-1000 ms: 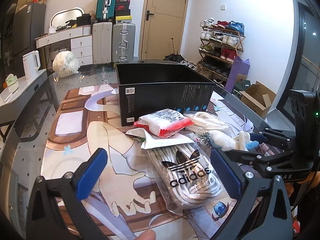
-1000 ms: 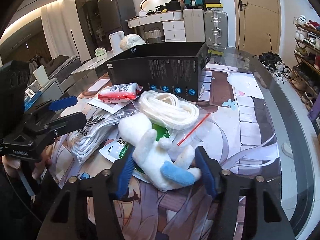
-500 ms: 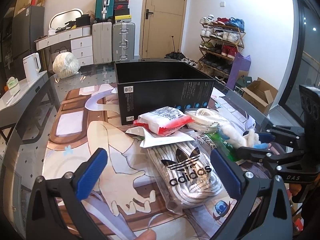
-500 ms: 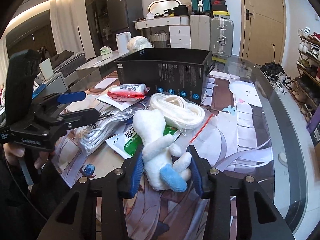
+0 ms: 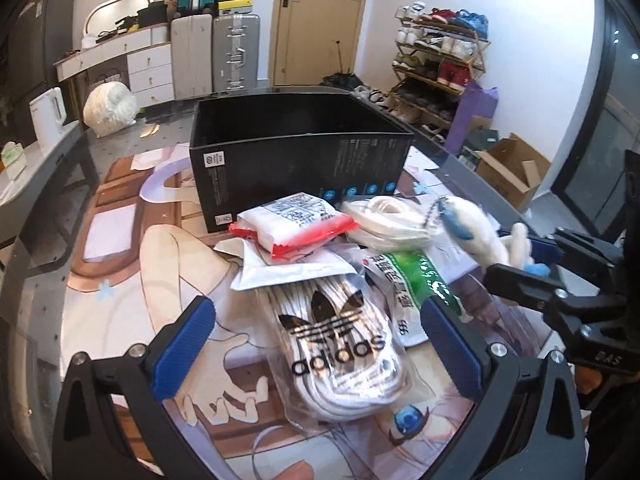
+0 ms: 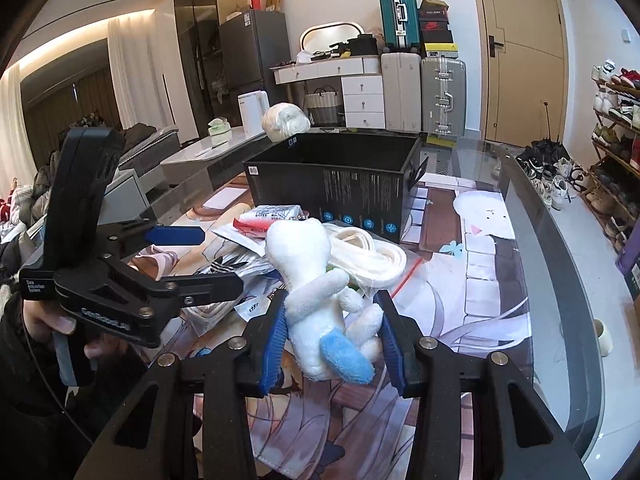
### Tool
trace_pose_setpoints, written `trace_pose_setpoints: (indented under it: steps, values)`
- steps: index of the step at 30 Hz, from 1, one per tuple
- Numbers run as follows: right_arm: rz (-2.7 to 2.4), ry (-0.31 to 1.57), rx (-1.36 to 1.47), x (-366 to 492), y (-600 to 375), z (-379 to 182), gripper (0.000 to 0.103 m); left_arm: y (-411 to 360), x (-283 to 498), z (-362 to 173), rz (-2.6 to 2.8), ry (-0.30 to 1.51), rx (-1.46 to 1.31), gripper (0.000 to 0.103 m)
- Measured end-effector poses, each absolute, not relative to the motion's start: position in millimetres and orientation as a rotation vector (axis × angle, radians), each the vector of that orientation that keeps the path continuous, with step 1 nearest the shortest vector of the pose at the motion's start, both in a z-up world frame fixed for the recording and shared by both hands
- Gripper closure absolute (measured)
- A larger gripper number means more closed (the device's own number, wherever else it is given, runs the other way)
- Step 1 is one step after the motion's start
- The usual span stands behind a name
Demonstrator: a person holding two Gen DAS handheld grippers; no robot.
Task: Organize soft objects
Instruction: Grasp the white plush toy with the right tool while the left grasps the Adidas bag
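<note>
My right gripper is shut on a white plush toy with blue parts and holds it lifted above the table; the toy also shows in the left wrist view, at the right. An open black box stands behind the pile, seen too in the right wrist view. My left gripper is open and empty over a clear adidas bag of white laces. A red-and-white packet, a bag of white cord and a green-and-white pack lie in the pile.
The glass table has a printed mat under it. A white bundle sits at the far left corner. Suitcases, drawers and a shoe rack stand beyond the table.
My right gripper has closed on the plush toy and lifted it up off the pile. My left gripper has stayed open over the adidas bag.
</note>
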State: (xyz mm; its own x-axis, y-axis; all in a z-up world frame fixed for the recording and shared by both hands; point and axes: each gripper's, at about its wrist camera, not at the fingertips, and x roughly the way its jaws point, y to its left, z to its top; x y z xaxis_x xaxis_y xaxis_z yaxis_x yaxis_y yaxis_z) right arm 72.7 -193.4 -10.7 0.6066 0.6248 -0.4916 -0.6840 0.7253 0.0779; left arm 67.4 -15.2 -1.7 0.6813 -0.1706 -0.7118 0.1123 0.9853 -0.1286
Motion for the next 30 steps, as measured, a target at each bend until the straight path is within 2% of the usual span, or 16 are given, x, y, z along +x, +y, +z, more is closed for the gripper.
trace_pose_setpoints:
  steps: [10,20,25,26,27,30]
  values:
    - [0.743,0.515,-0.108,74.6,-196.8,-8.9,0.060,-1.7,74.5,-15.7,-0.134,0.873,-0.176,0.000]
    - [0.750,0.520,-0.123,74.1,-191.8,-10.8,0.060,0.7,71.7,-18.2,-0.128,0.868,-0.129,0.003]
    - [0.751,0.521,-0.129,73.6,-189.6,-11.2,0.060,-2.2,68.0,-16.6,-0.126,0.838,-0.076,0.026]
    - [0.752,0.521,-0.129,73.9,-189.2,-10.9,0.060,-3.1,67.0,-16.4,-0.126,0.832,-0.064,0.036]
    - [0.752,0.521,-0.132,73.7,-188.6,-10.8,0.060,-4.2,65.5,-16.4,-0.128,0.825,-0.048,0.042]
    - [0.755,0.516,-0.135,71.7,-187.5,-9.8,0.060,-5.0,62.8,-16.4,-0.142,0.812,-0.035,0.050]
